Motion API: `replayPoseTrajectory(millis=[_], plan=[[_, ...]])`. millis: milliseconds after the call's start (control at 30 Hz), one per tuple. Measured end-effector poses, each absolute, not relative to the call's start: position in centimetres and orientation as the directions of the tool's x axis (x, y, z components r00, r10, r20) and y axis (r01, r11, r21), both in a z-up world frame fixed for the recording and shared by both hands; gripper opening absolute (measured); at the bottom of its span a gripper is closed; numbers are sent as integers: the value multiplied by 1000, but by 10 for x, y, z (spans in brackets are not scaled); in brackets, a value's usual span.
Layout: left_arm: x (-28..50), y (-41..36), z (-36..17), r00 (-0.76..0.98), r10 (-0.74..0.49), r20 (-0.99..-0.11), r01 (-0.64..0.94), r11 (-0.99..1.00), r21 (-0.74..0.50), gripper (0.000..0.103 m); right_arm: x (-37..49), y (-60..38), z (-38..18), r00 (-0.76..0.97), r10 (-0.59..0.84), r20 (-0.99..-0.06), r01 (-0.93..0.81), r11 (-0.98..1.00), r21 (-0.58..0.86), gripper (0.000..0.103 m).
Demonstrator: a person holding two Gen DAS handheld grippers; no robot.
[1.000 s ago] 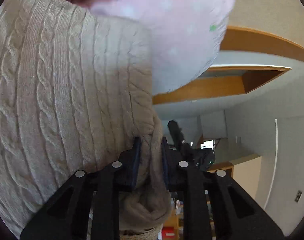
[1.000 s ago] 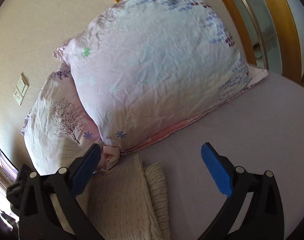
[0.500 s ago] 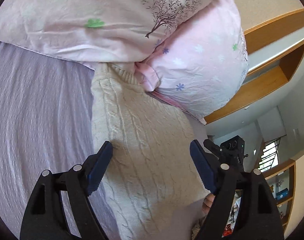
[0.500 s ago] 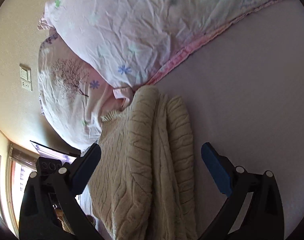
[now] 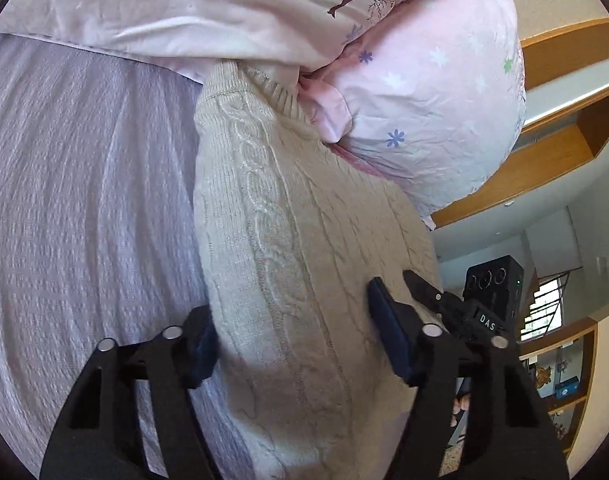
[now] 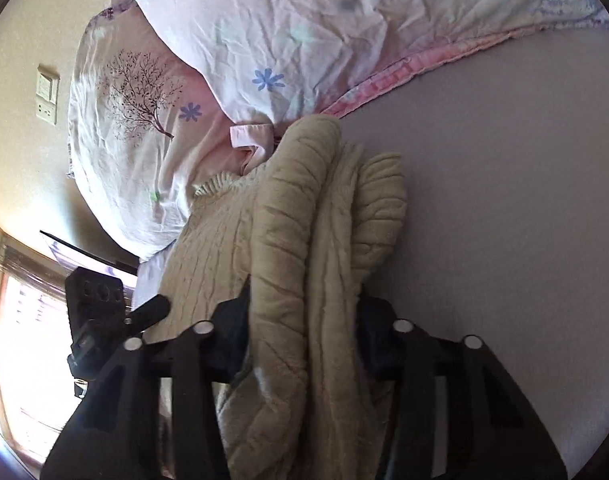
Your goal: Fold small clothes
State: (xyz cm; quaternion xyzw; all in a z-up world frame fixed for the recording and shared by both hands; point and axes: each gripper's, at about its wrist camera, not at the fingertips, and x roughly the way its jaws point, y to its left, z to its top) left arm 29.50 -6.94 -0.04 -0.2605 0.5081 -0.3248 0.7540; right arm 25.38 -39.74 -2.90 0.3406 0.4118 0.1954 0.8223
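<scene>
A cream cable-knit sweater (image 5: 288, 240) lies folded on the lilac bed sheet (image 5: 84, 200), its collar end against the pillows. My left gripper (image 5: 292, 336) straddles its near left edge, jaws part closed with the fold between the blue pads. In the right wrist view the sweater (image 6: 304, 240) shows as stacked folds. My right gripper (image 6: 304, 332) has its jaws pressed in on the folded right edge, holding it.
Two pink floral pillows (image 5: 424, 80) lie at the head of the bed, also in the right wrist view (image 6: 304, 32). A wooden headboard (image 5: 544, 152) stands behind them. A wall switch (image 6: 46, 96) is on the beige wall.
My left gripper let go of the sweater, opened wide over it, then narrowed around its left edge. My right gripper came down from above and closed on the folded right edge.
</scene>
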Motion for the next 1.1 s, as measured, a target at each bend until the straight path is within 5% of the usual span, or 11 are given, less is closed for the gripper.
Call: replayPoseTrajectory(millis=[67, 200, 333, 367, 500, 600, 633, 667, 700, 1000, 1100], plan=[[288, -55, 7, 271, -771, -577, 252, 635, -730, 44, 250, -391, -25, 588, 641, -494, -83, 655, 751, 35], [270, -20, 41, 359, -713, -602, 338, 701, -628, 44, 252, -345, -20, 516, 754, -405, -199, 566, 800, 34], [269, 14, 48, 466, -549, -694, 279, 835, -474, 50, 265, -307, -20, 523, 612, -593, -159, 753, 638, 54], [266, 19, 47, 467, -541, -699, 268, 841, -471, 50, 259, -312, -14, 572, 567, -592, -139, 779, 612, 64], [234, 34, 63, 571, -509, -645, 303, 860, -410, 65, 230, -340, 19, 706, 563, -430, -176, 728, 663, 65], [215, 29, 78, 601, -526, -602, 350, 850, -393, 70, 237, -321, 20, 667, 560, -491, -168, 755, 634, 63], [210, 25, 82, 597, -540, -593, 369, 841, -394, 72, 243, -311, 15, 641, 556, -530, -160, 772, 615, 53], [207, 19, 83, 591, -549, -590, 385, 836, -392, 72, 247, -301, 10, 616, 546, -568, -156, 791, 592, 19], [202, 15, 84, 584, -554, -593, 399, 833, -385, 72, 248, -296, 6, 617, 519, -592, -144, 813, 564, 17], [158, 18, 62, 596, -456, -661, 390, 884, -259, 73, 206, -326, 1, 706, 416, -573, -8, 814, 581, 12], [141, 12, 50, 614, -374, -696, 364, 916, -171, 97, 178, -325, 15, 752, 430, -500, -88, 817, 570, 30]])
